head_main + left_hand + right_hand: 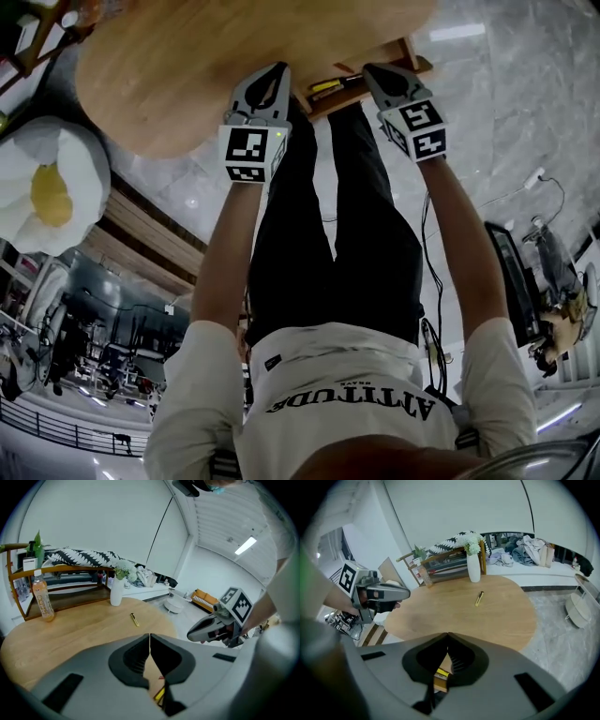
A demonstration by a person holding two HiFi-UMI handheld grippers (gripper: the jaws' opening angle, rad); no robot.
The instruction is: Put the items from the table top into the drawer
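Wooden table [487,616], marble floor [506,112], left claw [150,637], right claw [448,634] both closed, empty

Round wooden counter [234,47] fills the top of the view, with the drawer [412,66] pulled out under its near edge. Yellow item [325,86] lies in the drawer. Left gripper [278,71] and right gripper [372,72] both point at the drawer, one on each side of the item, marker cubes facing the camera. Jaws' state unreadable from this angle. White flower-shaped object [47,183] at left, over marble floor [506,103].
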